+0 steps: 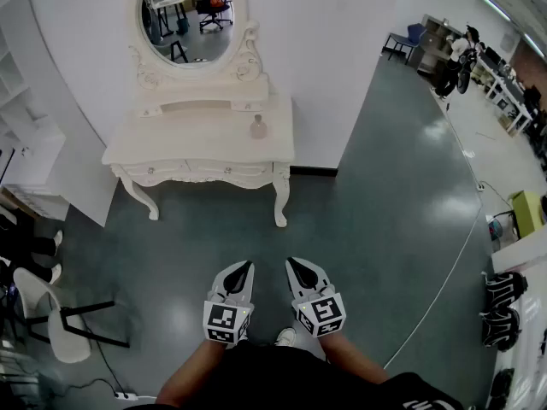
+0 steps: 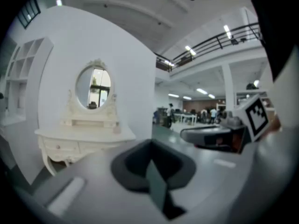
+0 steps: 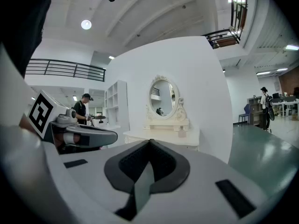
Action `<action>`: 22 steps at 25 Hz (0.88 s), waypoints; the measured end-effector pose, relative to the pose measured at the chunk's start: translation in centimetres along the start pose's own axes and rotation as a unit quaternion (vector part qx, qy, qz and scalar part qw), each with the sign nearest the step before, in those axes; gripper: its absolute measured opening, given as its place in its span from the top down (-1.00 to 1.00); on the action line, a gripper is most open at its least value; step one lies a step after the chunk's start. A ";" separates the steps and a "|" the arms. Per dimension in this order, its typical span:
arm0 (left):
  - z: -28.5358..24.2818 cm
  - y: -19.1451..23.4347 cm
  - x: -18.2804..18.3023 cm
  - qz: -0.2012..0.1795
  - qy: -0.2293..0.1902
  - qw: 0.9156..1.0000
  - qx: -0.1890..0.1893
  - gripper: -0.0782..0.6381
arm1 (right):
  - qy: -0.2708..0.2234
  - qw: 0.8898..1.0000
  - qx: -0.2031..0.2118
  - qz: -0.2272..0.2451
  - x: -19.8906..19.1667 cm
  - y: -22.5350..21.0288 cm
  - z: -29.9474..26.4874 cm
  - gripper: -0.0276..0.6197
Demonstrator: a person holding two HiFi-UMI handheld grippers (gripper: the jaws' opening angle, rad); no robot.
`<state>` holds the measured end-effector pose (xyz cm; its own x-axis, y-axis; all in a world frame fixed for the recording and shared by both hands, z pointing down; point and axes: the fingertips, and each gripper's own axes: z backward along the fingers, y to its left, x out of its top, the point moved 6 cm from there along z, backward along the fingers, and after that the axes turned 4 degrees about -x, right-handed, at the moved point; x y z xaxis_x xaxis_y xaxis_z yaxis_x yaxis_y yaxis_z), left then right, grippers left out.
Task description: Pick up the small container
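A small pale container (image 1: 258, 127) stands on the white dressing table (image 1: 171, 139), right of its middle, below the oval mirror (image 1: 190, 15). It also shows as a tiny bottle (image 3: 181, 132) in the right gripper view. Both grippers are held low, close to the person's body and well short of the table. My left gripper (image 1: 245, 268) is shut with nothing in it, and my right gripper (image 1: 293, 264) beside it is shut and empty too. In the left gripper view the table (image 2: 84, 135) sits far off to the left.
The table stands against a white wall corner on a dark green floor. A white chair (image 1: 51, 310) and shelving (image 1: 26, 156) are at the left. A cable (image 1: 444, 280) runs over the floor at the right, with boxes and shoes (image 1: 504, 306) there. People stand far back.
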<state>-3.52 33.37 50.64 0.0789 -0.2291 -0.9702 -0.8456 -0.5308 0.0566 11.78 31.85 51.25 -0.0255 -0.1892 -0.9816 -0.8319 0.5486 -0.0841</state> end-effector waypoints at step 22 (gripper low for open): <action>3.1 8.5 1.5 0.006 -0.035 0.999 0.007 0.76 | -0.034 0.998 -0.039 0.032 3.2 4.7 -4.5 0.90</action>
<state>-12.27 31.02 48.89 0.0307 -0.1773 -0.9837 -0.8532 -0.5173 0.0666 5.32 30.14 48.48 -0.0437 -0.0985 -0.9942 -0.8710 0.4912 -0.0104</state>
